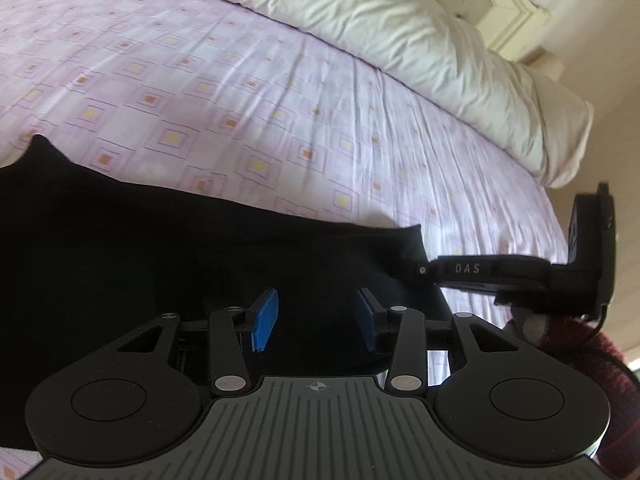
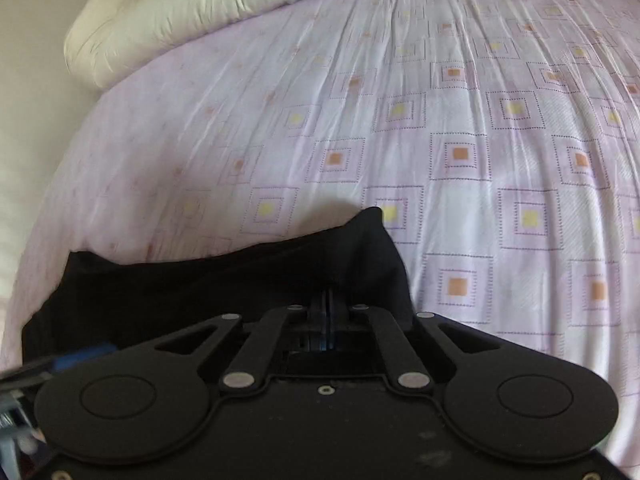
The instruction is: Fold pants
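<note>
Black pants [image 1: 168,264] lie on a bed with a pale pink sheet with square patterns [image 1: 240,92]. My left gripper [image 1: 316,320] is open, its blue pads [image 1: 265,319] spread just above the pants, holding nothing. The right gripper [image 1: 416,268] shows at the right of the left wrist view, pinching a corner of the pants. In the right wrist view my right gripper [image 2: 327,304] is shut on the black pants [image 2: 240,280], whose edge is bunched up around the fingers and raised to a peak.
A rumpled cream duvet [image 1: 400,40] lies along the far side of the bed, also in the right wrist view [image 2: 200,8]. A cream tufted headboard [image 1: 504,8] stands behind. The bed edge drops off at the left of the right wrist view [image 2: 48,184].
</note>
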### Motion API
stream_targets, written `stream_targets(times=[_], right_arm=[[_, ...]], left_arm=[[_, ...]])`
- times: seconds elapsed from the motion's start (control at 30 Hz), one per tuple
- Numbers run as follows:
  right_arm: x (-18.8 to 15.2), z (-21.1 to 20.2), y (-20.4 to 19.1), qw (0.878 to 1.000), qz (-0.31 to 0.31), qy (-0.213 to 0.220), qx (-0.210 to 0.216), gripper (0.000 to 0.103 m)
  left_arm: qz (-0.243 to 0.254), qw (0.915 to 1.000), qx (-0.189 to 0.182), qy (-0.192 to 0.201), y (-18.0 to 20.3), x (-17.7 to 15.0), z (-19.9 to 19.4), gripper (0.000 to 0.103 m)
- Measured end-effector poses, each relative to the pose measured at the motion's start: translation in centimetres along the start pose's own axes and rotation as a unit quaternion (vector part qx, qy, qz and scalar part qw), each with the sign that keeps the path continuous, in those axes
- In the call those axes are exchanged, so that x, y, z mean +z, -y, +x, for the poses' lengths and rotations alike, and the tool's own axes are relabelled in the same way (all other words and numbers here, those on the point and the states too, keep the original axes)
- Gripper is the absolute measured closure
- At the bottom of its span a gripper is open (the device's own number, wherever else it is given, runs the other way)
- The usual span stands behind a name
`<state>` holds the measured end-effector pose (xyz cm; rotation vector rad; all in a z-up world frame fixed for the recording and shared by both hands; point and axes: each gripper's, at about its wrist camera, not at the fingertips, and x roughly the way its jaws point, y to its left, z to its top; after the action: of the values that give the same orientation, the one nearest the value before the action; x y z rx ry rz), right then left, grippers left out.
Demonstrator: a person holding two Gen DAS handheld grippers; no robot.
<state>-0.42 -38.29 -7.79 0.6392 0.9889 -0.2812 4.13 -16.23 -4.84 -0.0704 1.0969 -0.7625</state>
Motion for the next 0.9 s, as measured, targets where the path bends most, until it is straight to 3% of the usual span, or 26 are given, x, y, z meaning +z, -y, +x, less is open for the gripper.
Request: stream_targets(times=[0.17, 0.27, 0.37, 0.5, 0.73, 0.8, 0.9], right_arm=[[-0.1, -0.2, 0.6, 1.000, 0.014, 0.002, -0.002, 0.103], [0.2, 0.3, 0.4, 1.000, 0.017, 0.002, -0.005, 0.103], [0.1, 0.2, 0.1, 1.000, 0.006, 0.003, -0.016, 0.103], [0.1, 0.1, -0.7, 0.999, -0.016, 0.005, -0.036, 0.103], [0.1, 0.5, -1.1, 0.998, -0.025, 0.006, -0.049, 0.103], [0.1, 0.4, -0.9, 0.999, -0.020, 0.006, -0.047, 0.103], [0.1, 0.5, -0.9, 0.999, -0.020, 0.006, -0.049, 0.103]], left_arm=[[-0.004, 0.9994, 0.029, -0.018, -0.9, -1.3, 1.8, 0.058], [-0.030, 0.9995, 0.005, 0.006, -2.5, -2.6, 1.3, 0.059], [-0.044, 0.9990, 0.006, 0.010, -2.6, -3.1, 0.7, 0.061], [-0.020, 0.9995, 0.017, 0.016, -2.0, -4.0, 0.1, 0.061], [-0.026, 0.9995, 0.002, 0.017, -3.8, -4.5, -2.3, 0.065], [-0.010, 0.9982, 0.057, 0.017, -4.6, -4.3, -3.5, 0.063], [-0.021, 0.9958, 0.088, 0.013, -7.6, -4.1, -4.7, 0.063]])
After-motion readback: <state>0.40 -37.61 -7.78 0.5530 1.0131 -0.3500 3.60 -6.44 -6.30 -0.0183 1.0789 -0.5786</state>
